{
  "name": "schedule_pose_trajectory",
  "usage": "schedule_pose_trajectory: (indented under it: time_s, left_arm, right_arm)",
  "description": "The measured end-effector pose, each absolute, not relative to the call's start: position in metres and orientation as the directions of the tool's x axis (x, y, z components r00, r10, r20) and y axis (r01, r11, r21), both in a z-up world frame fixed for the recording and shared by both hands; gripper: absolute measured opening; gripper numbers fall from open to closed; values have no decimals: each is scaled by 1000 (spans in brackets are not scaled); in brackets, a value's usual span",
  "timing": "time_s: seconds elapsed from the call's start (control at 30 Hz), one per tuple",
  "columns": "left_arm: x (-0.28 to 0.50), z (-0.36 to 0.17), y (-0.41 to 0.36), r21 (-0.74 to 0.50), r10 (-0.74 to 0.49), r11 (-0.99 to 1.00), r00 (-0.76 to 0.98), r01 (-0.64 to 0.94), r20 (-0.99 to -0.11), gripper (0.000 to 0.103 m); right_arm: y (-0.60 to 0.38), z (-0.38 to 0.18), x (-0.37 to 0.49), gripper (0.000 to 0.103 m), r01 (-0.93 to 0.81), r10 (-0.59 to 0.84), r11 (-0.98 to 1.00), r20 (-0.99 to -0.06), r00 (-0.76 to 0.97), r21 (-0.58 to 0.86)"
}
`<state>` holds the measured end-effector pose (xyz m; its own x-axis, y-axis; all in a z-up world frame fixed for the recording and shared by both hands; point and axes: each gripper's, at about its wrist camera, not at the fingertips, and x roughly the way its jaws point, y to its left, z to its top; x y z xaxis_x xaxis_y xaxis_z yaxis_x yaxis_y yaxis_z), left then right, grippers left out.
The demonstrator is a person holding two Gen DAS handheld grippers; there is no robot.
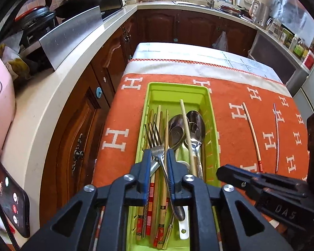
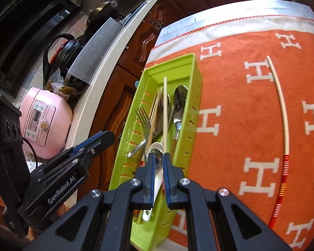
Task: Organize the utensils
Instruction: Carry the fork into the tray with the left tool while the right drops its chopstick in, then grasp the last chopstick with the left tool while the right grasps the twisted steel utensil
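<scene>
A green utensil tray [image 1: 211, 113] [image 2: 195, 104] lies on the orange cloth and holds chopsticks, steel spoons [image 1: 195, 125], a white spoon [image 2: 155, 179] and forks. My left gripper [image 1: 159, 152] is over the tray, its jaws a little apart around a steel fork [image 1: 157, 144] that lies between them. My right gripper [image 2: 158, 156] is over the tray's near end, its jaws narrow, with a cream chopstick [image 2: 165, 113] against the right pad. Two more chopsticks lie loose on the cloth: a cream one [image 1: 252, 133] [image 2: 282, 113] and a dark one [image 1: 278, 133].
The table with the orange H-pattern cloth [image 1: 236, 96] stands beside a white counter [image 1: 52, 104] with wooden cabinets below. A pink rice cooker [image 2: 44, 123], pots and a phone [image 1: 10, 198] sit on the counter. A sink is at the back.
</scene>
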<state>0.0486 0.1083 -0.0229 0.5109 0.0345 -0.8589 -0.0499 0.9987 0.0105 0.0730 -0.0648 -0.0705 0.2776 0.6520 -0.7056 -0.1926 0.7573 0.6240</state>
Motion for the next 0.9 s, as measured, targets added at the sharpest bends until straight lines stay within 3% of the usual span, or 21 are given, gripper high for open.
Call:
schedule_pose_trajectory:
  time_s: [0.57,0.73,0.9]
  left_arm:
    - [47,-20,79,-44,-50,999,496,23,-867,20]
    - [52,-17,52,-74,-106,994,494,84,-863,30]
    - [62,-20,16,-98,-160,983,476,154,-864,32]
  right_arm:
    - [-154,-64,58,9,-102,480,867,-763,433,488]
    - [-187,-68,58,9,-40,397,902,-789,469,430]
    - [-219,-72,62,9,28,329,918,-798,505,397]
